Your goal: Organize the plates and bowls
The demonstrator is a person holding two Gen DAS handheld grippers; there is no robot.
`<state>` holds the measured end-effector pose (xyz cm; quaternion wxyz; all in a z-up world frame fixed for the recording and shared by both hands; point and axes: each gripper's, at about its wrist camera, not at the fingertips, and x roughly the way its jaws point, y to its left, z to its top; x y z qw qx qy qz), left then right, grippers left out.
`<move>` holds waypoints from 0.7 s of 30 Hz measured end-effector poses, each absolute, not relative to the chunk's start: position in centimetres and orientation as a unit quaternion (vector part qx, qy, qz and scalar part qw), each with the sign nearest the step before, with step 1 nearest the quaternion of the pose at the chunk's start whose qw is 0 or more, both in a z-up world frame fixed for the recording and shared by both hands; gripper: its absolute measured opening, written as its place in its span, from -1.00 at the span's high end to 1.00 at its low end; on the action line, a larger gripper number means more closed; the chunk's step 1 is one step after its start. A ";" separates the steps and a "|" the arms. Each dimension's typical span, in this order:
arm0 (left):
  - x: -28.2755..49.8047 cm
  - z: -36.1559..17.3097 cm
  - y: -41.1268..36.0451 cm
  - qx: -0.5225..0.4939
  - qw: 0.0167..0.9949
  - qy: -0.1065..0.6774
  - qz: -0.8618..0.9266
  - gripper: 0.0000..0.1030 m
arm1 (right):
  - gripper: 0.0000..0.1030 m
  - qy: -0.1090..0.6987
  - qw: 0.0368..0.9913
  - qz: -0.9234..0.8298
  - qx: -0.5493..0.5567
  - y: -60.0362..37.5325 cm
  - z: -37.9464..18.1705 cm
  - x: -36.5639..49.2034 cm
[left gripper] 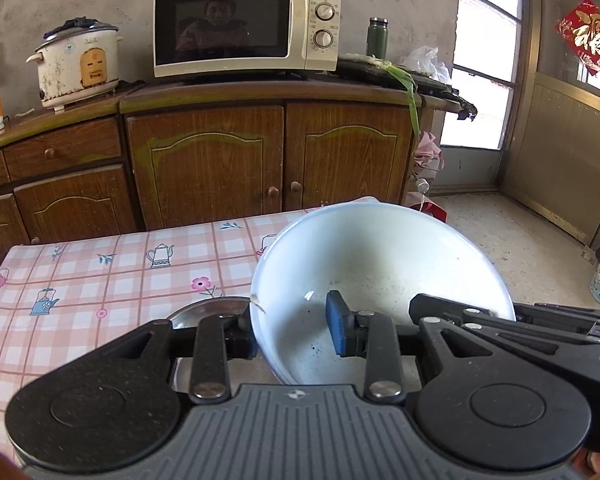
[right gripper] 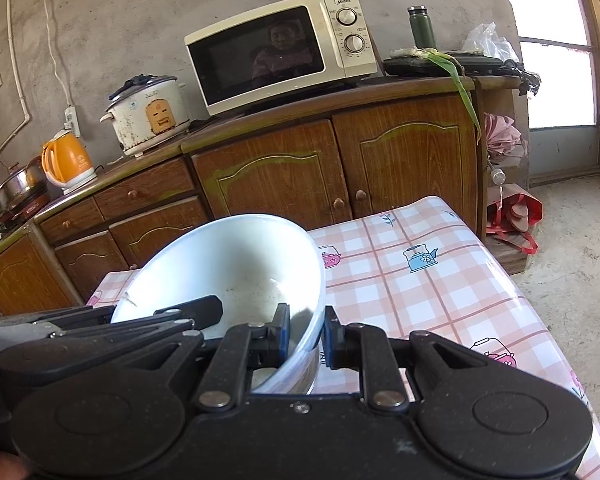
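A white bowl (left gripper: 380,264) is tilted above the pink checked tablecloth (left gripper: 100,280), over a steel dish (left gripper: 210,312) beneath it. My left gripper (left gripper: 292,332) straddles the bowl's left rim, one finger outside and the blue-padded finger inside, with a wide gap between them. In the right wrist view my right gripper (right gripper: 306,336) straddles the same bowl's (right gripper: 236,264) right rim, its jaws close on the wall. The steel dish (right gripper: 304,372) shows under the bowl. Each gripper appears at the edge of the other's view.
A wooden cabinet (left gripper: 260,160) stands behind the table with a microwave (left gripper: 244,28), a rice cooker (left gripper: 78,64), an orange kettle (right gripper: 66,162) and a green flask (left gripper: 377,38) on it. The table's right edge (right gripper: 520,300) drops to the concrete floor.
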<state>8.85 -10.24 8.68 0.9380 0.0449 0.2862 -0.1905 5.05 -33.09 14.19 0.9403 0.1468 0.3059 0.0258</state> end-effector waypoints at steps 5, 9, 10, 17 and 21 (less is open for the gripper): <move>8.1 8.5 -9.2 0.041 0.940 0.285 -0.183 0.37 | 0.57 0.308 0.940 0.032 0.142 -32.0 14.3 4.6; 7.7 8.7 -9.0 0.040 0.941 0.282 -0.181 0.37 | 0.57 0.307 0.941 0.035 0.140 -31.6 14.5 4.1; 7.6 8.7 -8.9 0.039 0.942 0.281 -0.181 0.37 | 0.57 0.306 0.941 0.034 0.139 -31.5 14.6 4.0; 7.1 8.6 -8.8 0.037 0.942 0.278 -0.186 0.37 | 0.57 0.306 0.942 0.030 0.132 -31.3 14.8 3.3; 6.5 8.3 -8.7 0.037 0.942 0.277 -0.188 0.37 | 0.57 0.308 0.942 0.026 0.128 -31.2 15.0 2.9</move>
